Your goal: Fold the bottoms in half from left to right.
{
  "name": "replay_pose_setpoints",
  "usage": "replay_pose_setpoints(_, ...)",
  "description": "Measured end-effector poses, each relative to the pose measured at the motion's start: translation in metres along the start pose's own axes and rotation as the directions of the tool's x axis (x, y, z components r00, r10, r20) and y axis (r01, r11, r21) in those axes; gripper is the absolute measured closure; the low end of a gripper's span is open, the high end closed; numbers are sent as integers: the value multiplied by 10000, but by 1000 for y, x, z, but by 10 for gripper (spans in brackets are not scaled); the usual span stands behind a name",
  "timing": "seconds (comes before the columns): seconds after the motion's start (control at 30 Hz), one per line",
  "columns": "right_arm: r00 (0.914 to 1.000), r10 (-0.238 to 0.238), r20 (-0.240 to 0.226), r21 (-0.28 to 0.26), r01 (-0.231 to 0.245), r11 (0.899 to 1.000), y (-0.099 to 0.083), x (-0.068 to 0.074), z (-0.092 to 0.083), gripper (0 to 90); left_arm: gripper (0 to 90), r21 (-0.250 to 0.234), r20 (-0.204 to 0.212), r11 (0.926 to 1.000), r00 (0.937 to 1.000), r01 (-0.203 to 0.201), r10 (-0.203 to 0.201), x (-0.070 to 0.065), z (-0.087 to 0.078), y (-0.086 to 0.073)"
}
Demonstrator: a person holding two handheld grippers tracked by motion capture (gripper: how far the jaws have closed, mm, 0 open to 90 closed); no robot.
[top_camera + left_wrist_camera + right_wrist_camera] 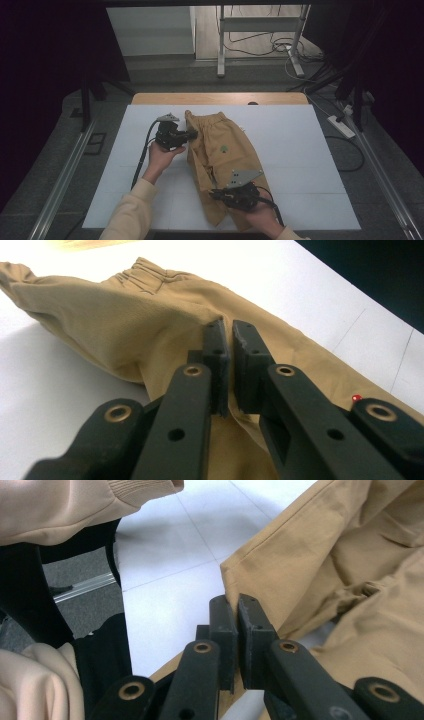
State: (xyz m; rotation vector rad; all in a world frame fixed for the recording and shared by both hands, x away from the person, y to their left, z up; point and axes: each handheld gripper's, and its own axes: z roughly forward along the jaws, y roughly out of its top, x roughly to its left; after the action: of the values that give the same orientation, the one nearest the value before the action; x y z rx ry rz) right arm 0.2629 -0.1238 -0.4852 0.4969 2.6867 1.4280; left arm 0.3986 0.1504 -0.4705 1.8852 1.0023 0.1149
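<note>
Right tongs point(216, 192): one, near edge, pinching trouser-leg hem
Left tongs point(194, 134): one, far left, pinching waistband side
Trousers point(225, 155): one tan pair
Tabletop point(300, 150): one, white

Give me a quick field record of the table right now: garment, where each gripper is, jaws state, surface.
garment: tan trousers with an elastic waistband, lying crumpled, waistband toward the far side
surface: white table top
left gripper: at the trousers' left edge near the waistband, jaws shut, with tan cloth between them in the left gripper view
right gripper: at the near end of the trousers by a hemmed leg edge, jaws shut on cloth
hands: left hand and right hand, cream sleeves
</note>
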Motion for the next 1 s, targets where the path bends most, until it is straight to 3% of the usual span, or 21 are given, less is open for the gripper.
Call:
replay_pose_setpoints(0.63, 9974, 558, 453, -280, -546, 9981, -14, -12, -30, 859, 848, 93, 151, 9999, 9999, -61, 60, -9, 16, 10)
replay_pose_setpoints(1.0, 9939, 852, 700, -169, -842, 9963, -23, -19, -38, 859, 848, 223, 225, 9997, 9997, -121, 116, -15, 30, 17)
